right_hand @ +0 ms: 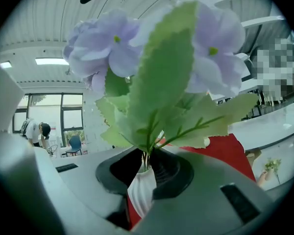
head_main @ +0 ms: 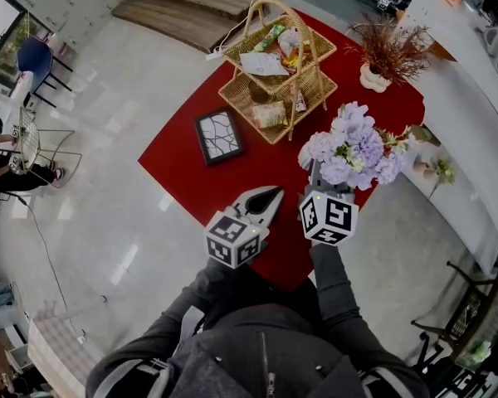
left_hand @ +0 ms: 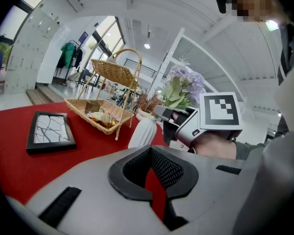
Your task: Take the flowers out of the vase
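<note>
A bunch of pale purple flowers (head_main: pixel 353 148) with green leaves stands at the right side of the red table (head_main: pixel 178 160). In the right gripper view the flowers (right_hand: pixel 157 72) fill the frame, and their thin stems run down into a white ribbed vase (right_hand: pixel 142 192). My right gripper (right_hand: pixel 146 163) is shut on those stems just above the vase's mouth. In the head view the vase is hidden beneath the right gripper (head_main: pixel 315 177). My left gripper (head_main: pixel 266 197) is shut and empty, just left of the right one. The left gripper view shows the vase (left_hand: pixel 143 131) and flowers (left_hand: pixel 183 84) ahead.
A two-tier wicker basket (head_main: pixel 274 65) with packets stands at the back of the table. A black picture frame (head_main: pixel 217 135) lies left of the middle. A dried plant in a white pot (head_main: pixel 386 56) stands at the back right, near a white counter (head_main: pixel 473 139).
</note>
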The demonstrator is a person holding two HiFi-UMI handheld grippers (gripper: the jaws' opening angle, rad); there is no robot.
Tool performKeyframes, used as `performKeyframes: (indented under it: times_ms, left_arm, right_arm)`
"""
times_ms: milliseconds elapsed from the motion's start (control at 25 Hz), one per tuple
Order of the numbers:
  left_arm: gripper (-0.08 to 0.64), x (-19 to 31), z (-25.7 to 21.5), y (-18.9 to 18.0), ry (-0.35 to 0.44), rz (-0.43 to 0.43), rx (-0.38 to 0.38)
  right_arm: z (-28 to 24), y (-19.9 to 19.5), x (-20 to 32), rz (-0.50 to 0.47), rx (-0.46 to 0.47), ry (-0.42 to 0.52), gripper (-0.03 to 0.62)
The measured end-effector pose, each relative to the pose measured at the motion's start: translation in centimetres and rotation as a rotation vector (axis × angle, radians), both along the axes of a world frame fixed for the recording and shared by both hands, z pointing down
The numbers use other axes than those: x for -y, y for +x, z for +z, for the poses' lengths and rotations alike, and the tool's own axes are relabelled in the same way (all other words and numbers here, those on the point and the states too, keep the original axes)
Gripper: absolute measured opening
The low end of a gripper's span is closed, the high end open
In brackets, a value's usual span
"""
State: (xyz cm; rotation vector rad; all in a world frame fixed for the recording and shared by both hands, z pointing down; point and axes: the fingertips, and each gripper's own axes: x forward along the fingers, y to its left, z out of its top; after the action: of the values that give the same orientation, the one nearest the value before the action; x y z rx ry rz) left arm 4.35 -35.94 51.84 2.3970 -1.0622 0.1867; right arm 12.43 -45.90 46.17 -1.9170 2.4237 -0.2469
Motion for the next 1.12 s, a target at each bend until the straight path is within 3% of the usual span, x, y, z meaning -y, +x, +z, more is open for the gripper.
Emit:
performKeyframes:
  times_ms: [520, 1120]
  left_arm:
    - [0.008, -0.4, 0.2, -0.1, -0.008, -0.011, -0.01]
    - [0.008, -0.5, -0.7, 0.1, 0.02, -0.017, -0.02]
  right_arm:
    - [-0.6, -0.1, -0.1, -0.025, -0.043, 0.02, 0.029]
    - [-2.6, 0.3, -0.4, -0.051, -0.03, 0.013, 0.025]
